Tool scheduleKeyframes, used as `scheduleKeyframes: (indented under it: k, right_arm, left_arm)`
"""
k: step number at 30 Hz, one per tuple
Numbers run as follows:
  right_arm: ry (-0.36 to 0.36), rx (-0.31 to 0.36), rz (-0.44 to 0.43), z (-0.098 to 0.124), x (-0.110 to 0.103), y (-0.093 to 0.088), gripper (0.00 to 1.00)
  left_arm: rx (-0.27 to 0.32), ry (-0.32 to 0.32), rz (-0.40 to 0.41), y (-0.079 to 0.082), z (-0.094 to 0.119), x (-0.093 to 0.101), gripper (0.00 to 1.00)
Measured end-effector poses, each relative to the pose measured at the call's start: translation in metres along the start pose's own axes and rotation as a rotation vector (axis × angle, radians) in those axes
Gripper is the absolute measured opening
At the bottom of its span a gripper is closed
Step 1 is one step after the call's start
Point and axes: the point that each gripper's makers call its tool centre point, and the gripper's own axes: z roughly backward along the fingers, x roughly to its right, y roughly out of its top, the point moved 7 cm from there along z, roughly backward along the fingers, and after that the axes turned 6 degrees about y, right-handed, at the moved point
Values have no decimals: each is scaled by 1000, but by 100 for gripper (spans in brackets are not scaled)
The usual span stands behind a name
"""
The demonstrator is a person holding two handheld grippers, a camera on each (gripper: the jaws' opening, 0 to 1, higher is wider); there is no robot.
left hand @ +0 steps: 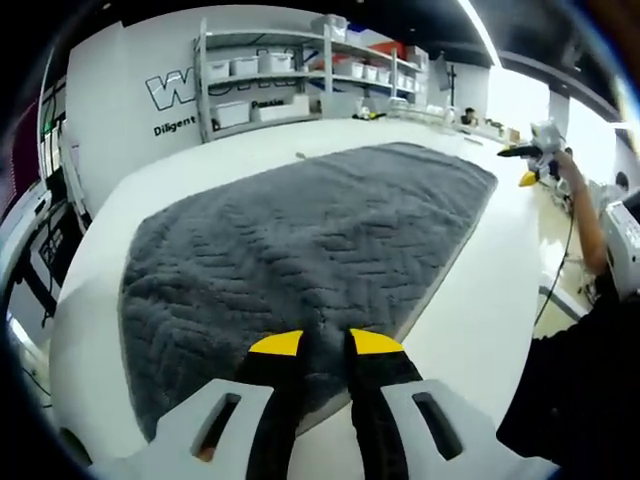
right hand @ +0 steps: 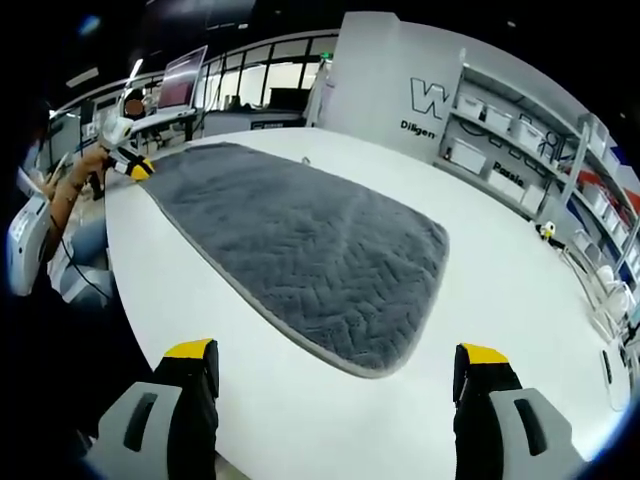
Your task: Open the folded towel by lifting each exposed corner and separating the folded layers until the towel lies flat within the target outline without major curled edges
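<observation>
A grey towel (left hand: 310,230) with a herringbone weave lies spread flat on the white table (left hand: 470,320). In the left gripper view my left gripper (left hand: 326,345) sits over the towel's near edge. Its yellow-tipped jaws stand close together with towel pile in the narrow gap. My right gripper (left hand: 530,165) shows off the far right corner, held by a hand. In the right gripper view the towel (right hand: 300,250) stretches away. My right gripper (right hand: 337,355) is wide open above bare table, short of the towel's near end. The left gripper (right hand: 130,165) touches the far left corner.
Shelves with white bins (left hand: 270,80) stand behind the table, also seen as shelves (right hand: 500,140) at the right. The person's dark clothing (left hand: 580,400) is beside the table edge. A small yellow item (right hand: 547,232) lies far right. Desks with monitors (right hand: 185,75) stand beyond.
</observation>
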Motion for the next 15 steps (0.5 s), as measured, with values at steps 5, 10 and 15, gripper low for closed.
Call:
scheduleKeyframes:
  k: [5, 10, 15]
  right_arm:
    - [1, 1, 2, 1, -1, 0, 99]
    - [5, 3, 3, 2, -2, 1, 99]
    - [14, 3, 5, -1, -3, 3, 99]
  left_arm:
    - [-2, -14, 20, 1, 0, 0, 19]
    - [73, -62, 98, 1, 6, 4, 35]
    - [133, -38, 164, 1, 17, -4, 49]
